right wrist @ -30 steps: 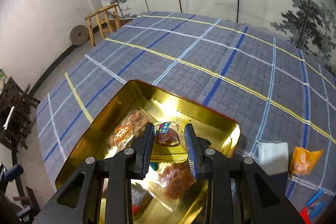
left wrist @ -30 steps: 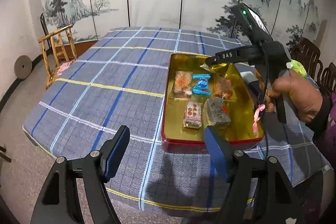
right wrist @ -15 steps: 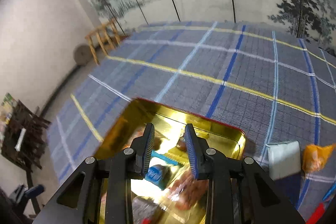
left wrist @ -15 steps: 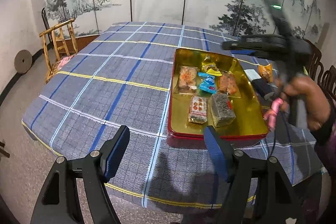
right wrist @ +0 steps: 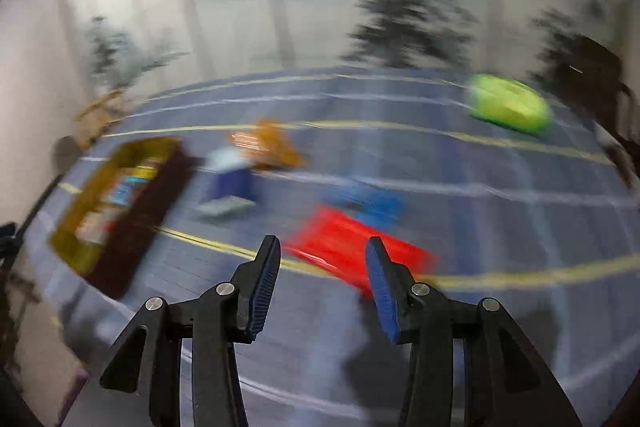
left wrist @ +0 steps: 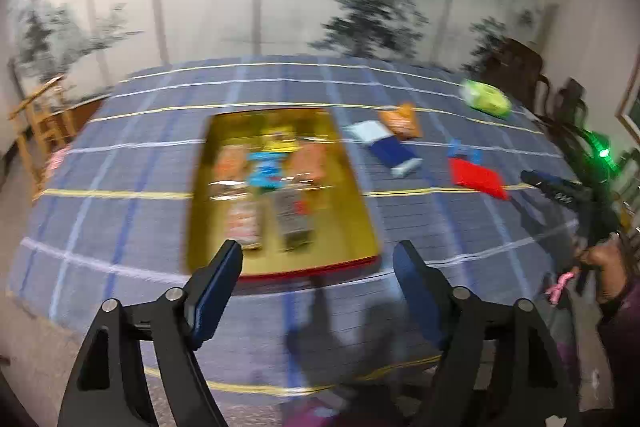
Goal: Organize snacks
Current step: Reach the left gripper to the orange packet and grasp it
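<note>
A gold tin tray [left wrist: 348, 215] with a red rim lies on the blue plaid tablecloth and holds several wrapped snacks. Loose on the cloth to its right are a blue and white packet [left wrist: 390, 147], an orange packet [left wrist: 402, 121], a red packet [left wrist: 476, 179], a small blue packet [left wrist: 464, 149] and a green packet [left wrist: 484, 97]. My left gripper [left wrist: 318, 247] hovers at the tray's near edge, its jaws opening with nothing between them. My right gripper [right wrist: 322, 242] is above the cloth just short of the red packet [right wrist: 348, 247], jaws opening and empty. Both views are motion-blurred.
The tray [right wrist: 64, 243] sits at the left in the right wrist view, the green packet [right wrist: 508, 105] far right. A person's hand [left wrist: 608, 267] holds the right gripper at the right edge. A wooden chair [left wrist: 44, 115] stands left of the table, dark chairs [left wrist: 520, 67] behind right.
The right gripper let go of a wrapped snack in the tray, swung right to the loose packets, and its jaws parted. The left gripper shifted right and its jaws widened slightly.
</note>
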A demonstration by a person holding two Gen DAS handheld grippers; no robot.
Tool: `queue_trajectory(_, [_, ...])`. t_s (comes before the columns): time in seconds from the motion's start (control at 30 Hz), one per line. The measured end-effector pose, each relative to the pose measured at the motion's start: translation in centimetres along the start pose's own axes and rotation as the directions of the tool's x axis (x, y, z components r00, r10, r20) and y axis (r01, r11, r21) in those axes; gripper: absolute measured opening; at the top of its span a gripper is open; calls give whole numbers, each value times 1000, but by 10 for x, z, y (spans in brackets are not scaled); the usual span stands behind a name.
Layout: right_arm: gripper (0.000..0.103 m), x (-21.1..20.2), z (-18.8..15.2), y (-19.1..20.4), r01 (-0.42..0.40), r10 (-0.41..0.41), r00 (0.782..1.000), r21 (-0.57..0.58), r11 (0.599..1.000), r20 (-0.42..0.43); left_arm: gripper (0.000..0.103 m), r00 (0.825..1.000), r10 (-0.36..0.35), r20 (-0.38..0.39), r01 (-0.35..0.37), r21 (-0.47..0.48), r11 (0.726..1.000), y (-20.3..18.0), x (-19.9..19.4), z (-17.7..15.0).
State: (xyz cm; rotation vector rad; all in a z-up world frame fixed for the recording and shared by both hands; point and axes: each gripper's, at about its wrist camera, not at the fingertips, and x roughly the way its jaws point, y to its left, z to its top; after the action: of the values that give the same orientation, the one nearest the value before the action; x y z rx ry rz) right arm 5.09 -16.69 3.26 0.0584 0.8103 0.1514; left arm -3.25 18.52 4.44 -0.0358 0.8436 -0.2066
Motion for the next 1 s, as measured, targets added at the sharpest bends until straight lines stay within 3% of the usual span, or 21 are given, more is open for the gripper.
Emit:
queue_trajectory(0.1, [46, -5, -11, -36, 81, -81, 997, 23, 996, -2, 75, 998, -59, -5, 59, 34, 998, -26, 12, 22])
queue_trajectory(0.23, [55, 0, -17, -73, 112, -112, 994, 68, 991, -8, 90, 995, -100, -15, 101, 63, 993, -55, 47, 64])
queue_trajectory(0.33, [57, 4, -16, -88, 85, -86, 996, 100, 991, 2, 91, 996, -90, -14, 91, 69, 993, -72, 84, 95])
queue_trajectory(0.5, [60, 12, -14, -87, 32, -36, 999, 104, 994, 38, 91, 988, -96, -120, 105, 66, 992, -95, 168, 142])
queue_trajectory(0.77, [63, 15, -20, -90, -69, 61, 996, 123, 990, 72, 91, 975, -26, -222, 50, 104, 993, -113, 248, 160])
queue_trajectory(1.0, [64, 15, -21, -95, -133, 122, 989, 137, 982, 86, 91, 965, 34, -262, -3, 116, 993, -119, 281, 162])
